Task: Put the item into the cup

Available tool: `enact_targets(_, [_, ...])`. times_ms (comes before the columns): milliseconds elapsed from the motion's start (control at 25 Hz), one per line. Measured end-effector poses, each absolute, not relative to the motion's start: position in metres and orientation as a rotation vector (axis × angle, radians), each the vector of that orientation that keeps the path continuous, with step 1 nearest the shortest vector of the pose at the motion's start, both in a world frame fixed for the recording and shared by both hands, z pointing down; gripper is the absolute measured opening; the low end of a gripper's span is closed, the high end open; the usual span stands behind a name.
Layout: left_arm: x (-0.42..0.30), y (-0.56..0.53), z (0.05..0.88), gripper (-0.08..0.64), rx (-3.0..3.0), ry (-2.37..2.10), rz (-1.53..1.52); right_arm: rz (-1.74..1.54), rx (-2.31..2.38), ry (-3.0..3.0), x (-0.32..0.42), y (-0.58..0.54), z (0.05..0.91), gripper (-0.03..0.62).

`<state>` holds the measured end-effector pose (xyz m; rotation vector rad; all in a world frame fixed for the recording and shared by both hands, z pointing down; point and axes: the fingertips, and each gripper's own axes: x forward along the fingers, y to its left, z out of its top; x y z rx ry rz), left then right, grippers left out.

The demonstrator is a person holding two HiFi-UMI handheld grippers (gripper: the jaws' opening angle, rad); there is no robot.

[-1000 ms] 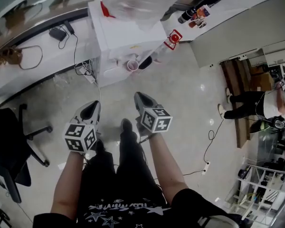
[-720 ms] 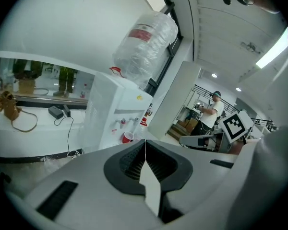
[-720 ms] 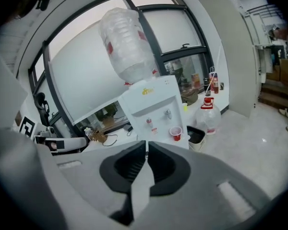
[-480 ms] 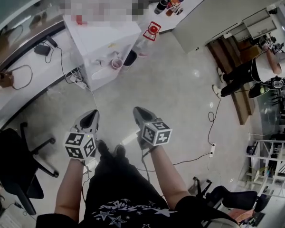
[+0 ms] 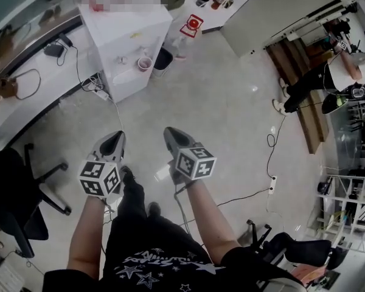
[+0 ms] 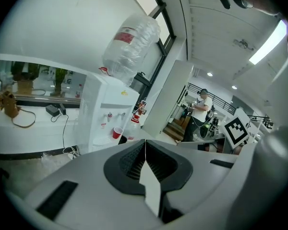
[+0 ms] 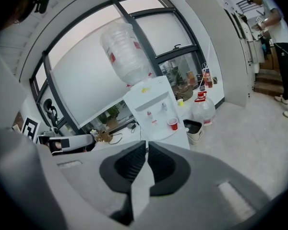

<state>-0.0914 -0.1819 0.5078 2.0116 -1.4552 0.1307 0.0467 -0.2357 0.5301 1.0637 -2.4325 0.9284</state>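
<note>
Over glossy floor | water dispenser, red cup ahead | left gripper, right gripper jaws together

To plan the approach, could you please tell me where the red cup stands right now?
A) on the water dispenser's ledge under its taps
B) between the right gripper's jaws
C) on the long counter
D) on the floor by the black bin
A: the red cup stands on the front ledge of the white water dispenser, as both gripper views show.
</note>
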Motion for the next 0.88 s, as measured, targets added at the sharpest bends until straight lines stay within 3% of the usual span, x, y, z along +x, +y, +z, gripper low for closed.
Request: enact_targets(880, [0.024,-0.028,0.424,0.009,2.104,-1.565,0.071,0.866,0.974,-2.623,0.144,-0.078,0.443,0.014])
